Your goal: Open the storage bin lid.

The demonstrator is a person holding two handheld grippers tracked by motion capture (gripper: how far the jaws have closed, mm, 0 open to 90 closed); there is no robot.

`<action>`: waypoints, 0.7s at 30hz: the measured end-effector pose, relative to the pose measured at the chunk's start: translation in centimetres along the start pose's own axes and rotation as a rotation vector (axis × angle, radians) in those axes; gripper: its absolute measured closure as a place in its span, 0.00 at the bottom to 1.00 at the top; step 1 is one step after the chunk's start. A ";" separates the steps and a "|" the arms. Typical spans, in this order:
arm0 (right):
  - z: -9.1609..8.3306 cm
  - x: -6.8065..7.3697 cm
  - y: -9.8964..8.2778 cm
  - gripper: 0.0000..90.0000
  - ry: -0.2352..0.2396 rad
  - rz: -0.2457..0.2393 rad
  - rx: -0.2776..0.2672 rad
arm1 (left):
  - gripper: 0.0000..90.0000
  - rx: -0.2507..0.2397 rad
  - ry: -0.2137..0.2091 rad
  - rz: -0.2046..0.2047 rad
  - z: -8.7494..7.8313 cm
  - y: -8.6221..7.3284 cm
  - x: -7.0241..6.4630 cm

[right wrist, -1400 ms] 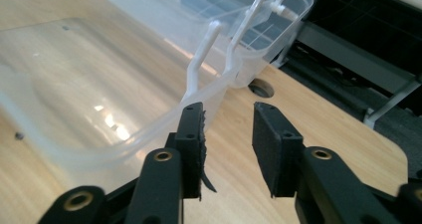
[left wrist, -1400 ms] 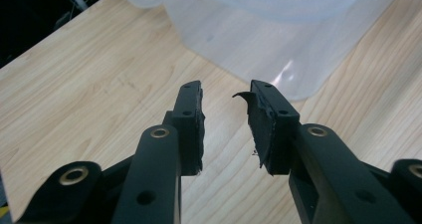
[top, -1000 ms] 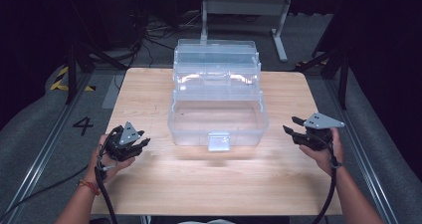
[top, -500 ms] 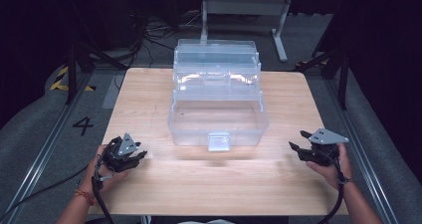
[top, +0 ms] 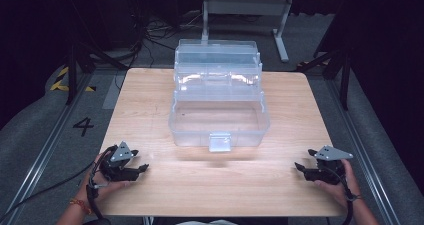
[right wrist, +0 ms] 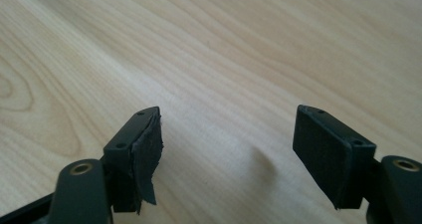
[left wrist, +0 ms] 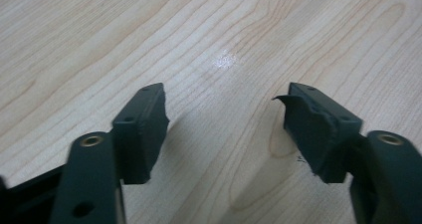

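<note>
Wooden table (top: 150, 105), grey floor (top: 45, 135), dark room

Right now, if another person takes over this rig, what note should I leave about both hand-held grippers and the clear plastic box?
Left hand-held gripper: jaws have just been opening, nothing between them, low over the light wooden table near its front left corner.
Right hand-held gripper: jaws also just opening, empty, near the front right corner.
Clear plastic tiered storage box: at the table's middle, its upper trays stepped toward the back, its front latch facing the person.
Done: both grippers are free of the box.
Left: cannot tell from the frames.
</note>
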State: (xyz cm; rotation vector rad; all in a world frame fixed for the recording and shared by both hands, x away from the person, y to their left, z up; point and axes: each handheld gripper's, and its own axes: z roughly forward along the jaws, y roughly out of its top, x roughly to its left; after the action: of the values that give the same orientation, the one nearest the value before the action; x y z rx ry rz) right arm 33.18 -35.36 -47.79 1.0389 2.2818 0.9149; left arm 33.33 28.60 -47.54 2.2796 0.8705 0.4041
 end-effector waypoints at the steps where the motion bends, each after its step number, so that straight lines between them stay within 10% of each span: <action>1: 0.0 0.0 -0.2 0.30 0.006 0.002 0.003 | 0.33 -0.003 -0.005 -0.007 0.0 -0.1 0.1; 8: -0.3 0.0 -1.4 0.26 0.054 0.079 -0.027 | 0.20 -0.018 -0.006 -0.090 0.4 -0.6 0.5; 21: -0.3 -0.4 -1.5 0.24 0.079 0.127 -0.008 | 0.16 -0.009 -0.001 -0.093 0.5 -0.4 0.4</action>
State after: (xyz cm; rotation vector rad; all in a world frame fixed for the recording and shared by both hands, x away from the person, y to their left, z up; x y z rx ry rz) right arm 32.56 -36.50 -48.65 1.1745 2.2950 1.0317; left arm 33.71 28.89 -48.19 2.2206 0.9682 0.3643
